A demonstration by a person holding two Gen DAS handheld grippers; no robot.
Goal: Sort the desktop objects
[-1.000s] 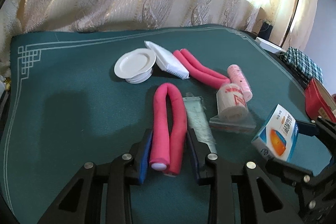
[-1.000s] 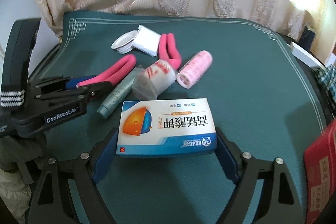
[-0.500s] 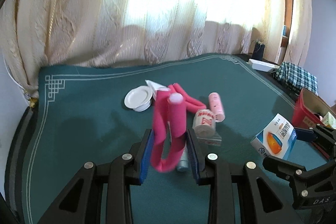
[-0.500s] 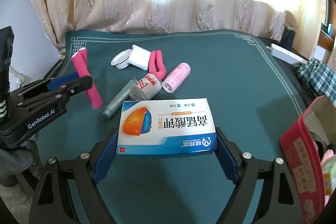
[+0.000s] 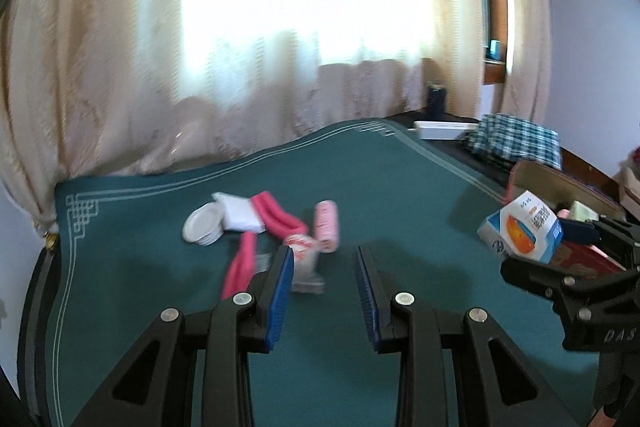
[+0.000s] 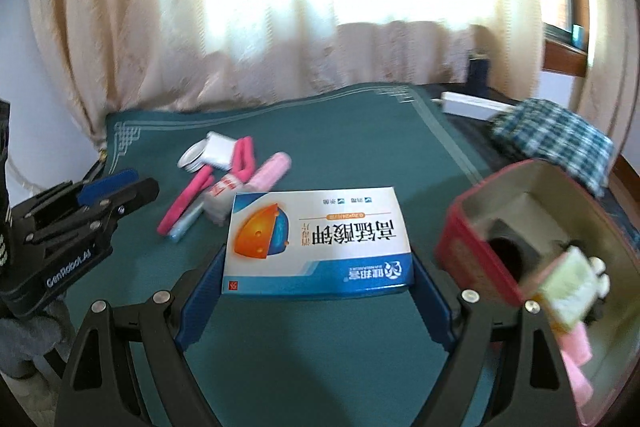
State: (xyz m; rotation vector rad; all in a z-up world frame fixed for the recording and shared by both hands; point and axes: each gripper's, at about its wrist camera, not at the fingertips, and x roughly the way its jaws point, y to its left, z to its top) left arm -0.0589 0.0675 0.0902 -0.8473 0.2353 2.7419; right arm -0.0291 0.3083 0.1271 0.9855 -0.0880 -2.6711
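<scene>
My left gripper [image 5: 325, 269] is open and empty, held above the green table. The folded pink foam roller [image 5: 240, 265] lies on the cloth just left of its left finger, also in the right wrist view [image 6: 186, 201]. My right gripper [image 6: 318, 267] is shut on a white, blue and orange medicine box [image 6: 318, 241], which also shows at the right in the left wrist view [image 5: 520, 227]. It hangs just left of a red open box [image 6: 472, 251] holding several items.
On the cloth lie a white dish [image 5: 202, 223], a white packet [image 5: 240, 213], a second pink roller [image 5: 278, 215], a pale pink cylinder [image 5: 327, 231], a wrapped roll [image 5: 302, 253] and a grey tube [image 6: 186, 223]. A checked cloth [image 6: 554, 139] lies at the far right.
My left gripper lifted the folded pink roller, then opened; the roller now lies on the cloth to its left. Both grippers rose and swung right; the red box came into the right view.
</scene>
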